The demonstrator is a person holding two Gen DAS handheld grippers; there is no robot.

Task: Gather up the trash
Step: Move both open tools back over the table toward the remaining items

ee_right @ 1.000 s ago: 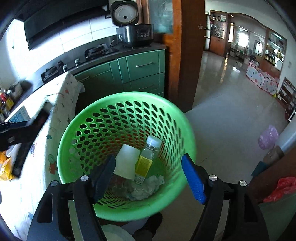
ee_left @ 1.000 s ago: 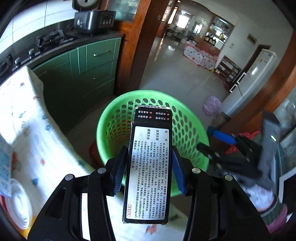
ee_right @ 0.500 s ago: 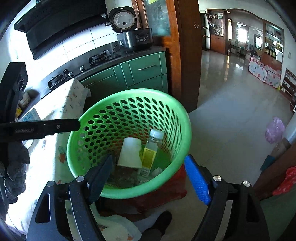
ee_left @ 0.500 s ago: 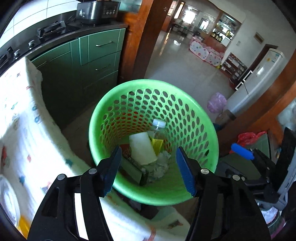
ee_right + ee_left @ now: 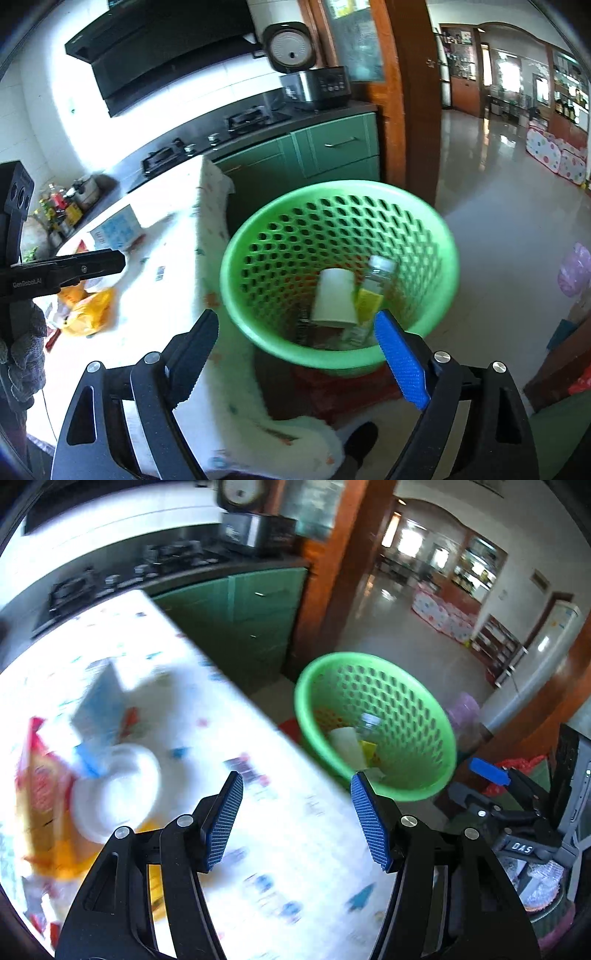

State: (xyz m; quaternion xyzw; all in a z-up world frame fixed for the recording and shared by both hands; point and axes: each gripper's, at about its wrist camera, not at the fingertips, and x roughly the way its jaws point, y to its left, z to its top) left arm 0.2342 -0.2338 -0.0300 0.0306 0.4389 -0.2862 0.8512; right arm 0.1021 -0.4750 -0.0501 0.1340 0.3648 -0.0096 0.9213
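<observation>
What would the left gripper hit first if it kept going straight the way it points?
Probably the tablecloth: the open, empty left gripper points down at it near the edge, beside the basket. Depth is unclear.

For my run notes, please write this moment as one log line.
left gripper: jaws open, empty | right gripper: jaws just widened, empty | green basket: holds paper cup, bottle | yellow bag: on table
</observation>
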